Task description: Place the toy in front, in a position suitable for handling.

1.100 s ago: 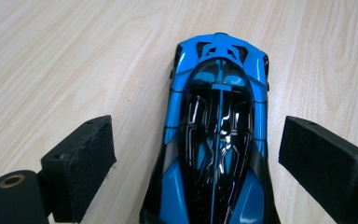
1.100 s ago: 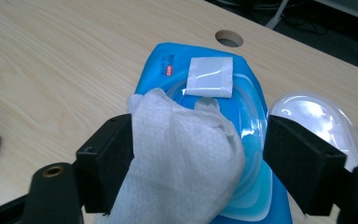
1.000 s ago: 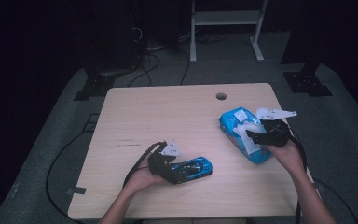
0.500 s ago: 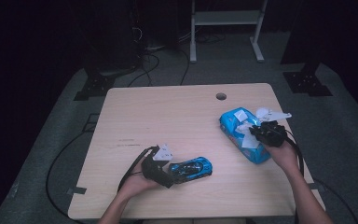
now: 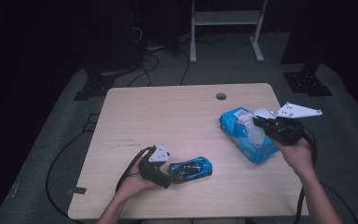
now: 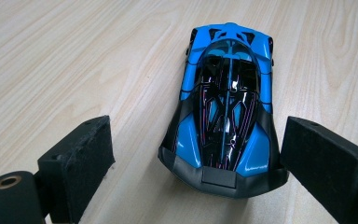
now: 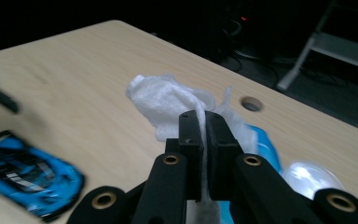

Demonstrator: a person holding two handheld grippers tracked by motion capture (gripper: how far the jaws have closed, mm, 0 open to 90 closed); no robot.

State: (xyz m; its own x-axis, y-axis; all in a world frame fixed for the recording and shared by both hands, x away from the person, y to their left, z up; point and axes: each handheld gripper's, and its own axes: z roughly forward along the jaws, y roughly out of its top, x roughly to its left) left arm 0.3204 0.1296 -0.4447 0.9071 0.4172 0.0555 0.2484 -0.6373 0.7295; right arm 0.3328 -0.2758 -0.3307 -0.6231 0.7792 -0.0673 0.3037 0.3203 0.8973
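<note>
On the wooden table (image 5: 177,121) your right gripper (image 7: 204,126) has just clenched on a tissue (image 7: 168,100) above the blue pack (image 5: 242,135), so drawing it out looks possible, while your left gripper (image 6: 191,154) stands released around the toy car (image 6: 226,112).

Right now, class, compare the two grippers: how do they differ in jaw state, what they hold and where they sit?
The left gripper has its jaws open on either side of the toy car, pads not pressing it; the right gripper is shut on a white tissue. The left gripper sits low at the table; the right gripper is raised over the blue tissue pack. Both have black jaws and are hand-held.
</note>
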